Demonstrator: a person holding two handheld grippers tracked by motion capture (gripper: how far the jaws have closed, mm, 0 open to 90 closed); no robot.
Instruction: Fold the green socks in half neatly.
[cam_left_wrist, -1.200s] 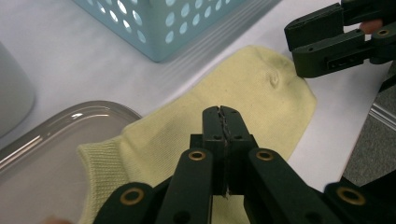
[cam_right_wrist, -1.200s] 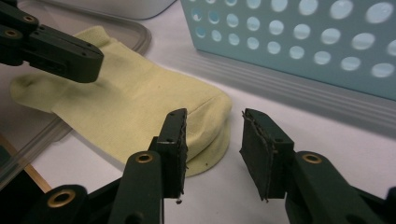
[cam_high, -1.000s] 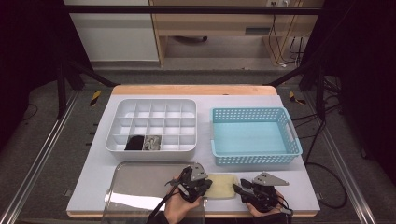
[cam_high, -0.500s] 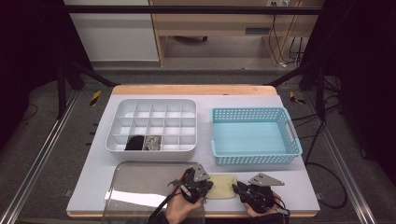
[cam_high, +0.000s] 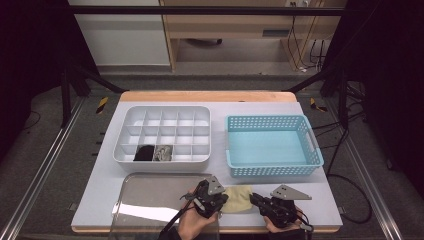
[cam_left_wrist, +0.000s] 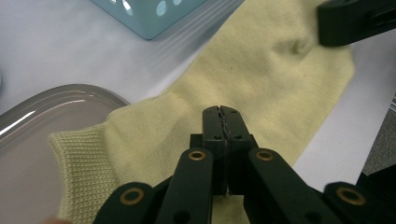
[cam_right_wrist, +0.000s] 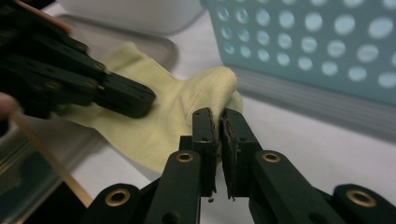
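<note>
On the left, the steel tray (cam_high: 150, 200) lies at the near edge of the white table (cam_high: 100, 195), and behind it the white compartment box (cam_high: 162, 132) holds two rolled items, one dark and one grey, in its front row. The left gripper (cam_high: 216, 204) sits just right of the tray with its jaws together, pinning the pale yellow sock (cam_high: 239, 198) flat against the table near its ribbed cuff (cam_left_wrist: 79, 158), which drapes over the tray's rim (cam_left_wrist: 70, 93). The sock lies on the near part of the table, in front of the blue basket (cam_high: 272, 145) and between the two grippers. It looks light, soft and limp, so it should fold and bunch readily and offers nothing stiff to grip; a pinch of fabric at the cuff or the toe is probably the surest hold, since a grab in the middle would likely only gather a loose hump. To the right, the right gripper (cam_right_wrist: 219, 122) has its jaws just closing to a narrow slit at the sock's toe end, where the cloth is bunched up (cam_right_wrist: 212, 81); whether any fabric is caught between the pads I cannot tell. The basket's near wall stands close behind the sock, so a lift toward it must clear that rim, and the left gripper's pin would resist any pull.
</note>
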